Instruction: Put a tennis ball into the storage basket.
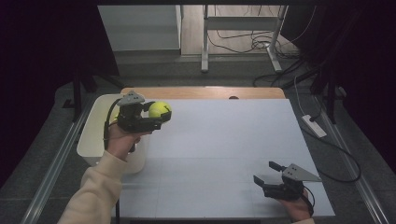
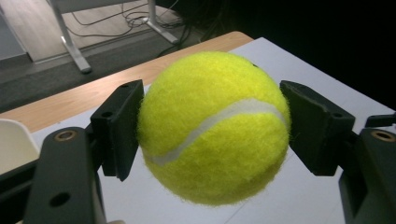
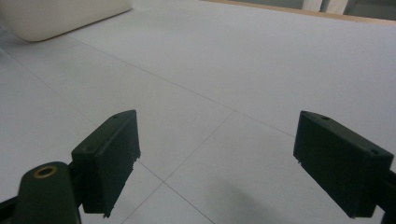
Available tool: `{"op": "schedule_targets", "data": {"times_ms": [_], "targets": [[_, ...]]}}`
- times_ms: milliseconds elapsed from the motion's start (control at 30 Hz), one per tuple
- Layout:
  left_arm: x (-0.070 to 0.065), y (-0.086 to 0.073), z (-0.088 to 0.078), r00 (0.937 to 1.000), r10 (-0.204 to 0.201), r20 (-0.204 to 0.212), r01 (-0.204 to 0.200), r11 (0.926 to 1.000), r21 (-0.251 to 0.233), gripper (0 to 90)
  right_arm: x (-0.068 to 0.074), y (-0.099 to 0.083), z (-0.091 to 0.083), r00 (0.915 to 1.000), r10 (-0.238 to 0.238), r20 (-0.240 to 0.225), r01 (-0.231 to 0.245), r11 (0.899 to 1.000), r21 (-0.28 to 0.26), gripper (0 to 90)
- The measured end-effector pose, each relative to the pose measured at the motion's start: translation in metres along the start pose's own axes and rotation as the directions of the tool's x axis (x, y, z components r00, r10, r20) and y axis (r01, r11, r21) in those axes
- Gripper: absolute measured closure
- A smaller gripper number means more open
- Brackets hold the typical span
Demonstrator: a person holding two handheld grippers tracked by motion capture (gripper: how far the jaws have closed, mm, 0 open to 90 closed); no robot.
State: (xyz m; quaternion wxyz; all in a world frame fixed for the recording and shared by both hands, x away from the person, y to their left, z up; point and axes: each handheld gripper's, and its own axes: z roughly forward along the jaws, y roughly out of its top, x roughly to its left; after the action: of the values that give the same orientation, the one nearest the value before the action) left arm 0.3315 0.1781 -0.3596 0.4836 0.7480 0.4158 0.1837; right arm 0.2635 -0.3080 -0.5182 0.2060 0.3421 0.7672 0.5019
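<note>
A yellow-green tennis ball [image 1: 160,110] hangs above the white table's far left part, clamped between the two black jaws of my left gripper [image 1: 156,116]. In the left gripper view the ball [image 2: 212,128] bulges between both pads, its white seam running across it, and my left gripper [image 2: 212,130] is shut on it. My right gripper [image 1: 268,173] rests low near the table's front right corner. Its jaws stand wide apart with nothing between them, and in the right gripper view my right gripper [image 3: 217,163] looks across bare white tabletop.
A cream plastic bin [image 1: 95,135] sits at the table's left edge, just beside and below my left hand; its corner [image 3: 60,16] shows far off in the right gripper view. The white table top [image 1: 224,144] has a wooden strip [image 1: 205,92] along its far edge.
</note>
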Motion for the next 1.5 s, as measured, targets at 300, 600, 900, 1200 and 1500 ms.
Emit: {"op": "schedule_targets", "data": {"times_ms": [300,600,900,1200,1500], "targets": [[0.007,0.001,-0.005,0.9994,-0.004,-0.033,0.004,1.0000,-0.008,27.1,0.000,0.000,0.000,1.0000,0.000,0.000,0.000,1.000,0.001,14.3],[0.017,0.002,-0.008,0.9975,-0.020,-0.068,0.019,0.9997,-0.017,27.0,0.000,0.000,0.000,1.0000,0.000,0.003,0.000,1.000,0.003,14.3],[0.028,0.001,-0.013,0.9935,-0.036,-0.108,0.034,0.9993,-0.017,27.0,0.000,0.000,0.000,1.0000,0.001,0.002,-0.001,1.000,0.000,14.3],[0.037,0.003,-0.017,0.9897,-0.045,-0.136,0.042,0.9989,-0.022,27.0,0.000,0.000,0.000,1.0000,0.001,0.005,-0.001,1.000,0.000,14.3],[0.054,0.000,-0.019,0.9803,-0.079,-0.181,0.079,0.9969,-0.009,27.0,0.000,0.000,0.000,1.0000,0.001,0.006,-0.001,1.000,0.000,14.3]]}}
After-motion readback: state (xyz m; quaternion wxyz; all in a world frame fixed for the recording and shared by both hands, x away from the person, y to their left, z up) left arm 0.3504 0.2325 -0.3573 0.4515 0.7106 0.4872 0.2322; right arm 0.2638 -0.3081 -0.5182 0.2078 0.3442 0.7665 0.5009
